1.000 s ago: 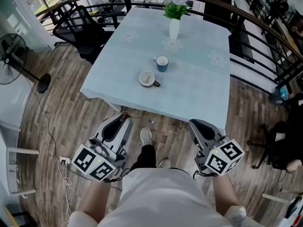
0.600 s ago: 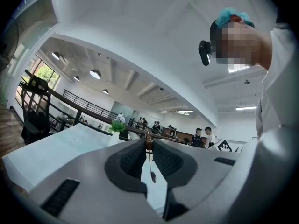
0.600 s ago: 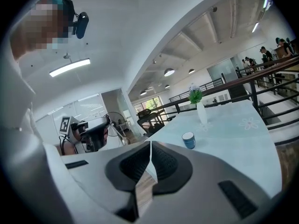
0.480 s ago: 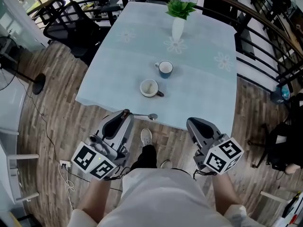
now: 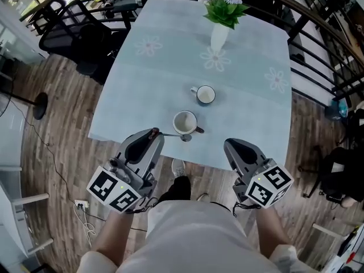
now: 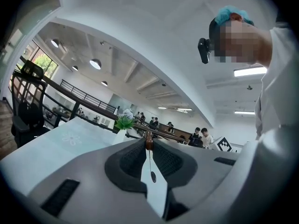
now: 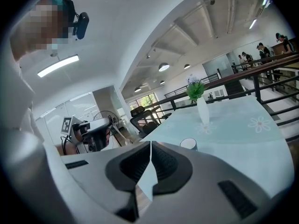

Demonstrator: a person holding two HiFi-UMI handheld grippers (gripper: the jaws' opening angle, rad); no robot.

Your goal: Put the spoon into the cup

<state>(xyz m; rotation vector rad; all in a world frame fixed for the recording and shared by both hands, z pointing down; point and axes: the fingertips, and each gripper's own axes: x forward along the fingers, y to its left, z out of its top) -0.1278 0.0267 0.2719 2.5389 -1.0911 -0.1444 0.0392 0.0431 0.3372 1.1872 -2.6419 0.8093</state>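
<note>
Left hand-held gripper (image 5: 152, 133) tight on spoon (image 5: 173, 135) handle, spoon bowl out front, near white cup (image 5: 185, 122).

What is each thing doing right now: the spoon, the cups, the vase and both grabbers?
Spoon: held by its handle, not in a cup yet.
Left gripper: shut on the spoon.
Right gripper: shut, empty.
White cup: upright, no spoon inside.
Blue cup: upright, no spoon inside.
Vase: upright, holding a plant.

The location is an open-plan office. Indicators: a black office chair (image 5: 67, 34), a perimeter railing (image 7: 257, 88), round ceiling lights (image 6: 95, 63), and people (image 6: 202, 137) at distant workstations.
</note>
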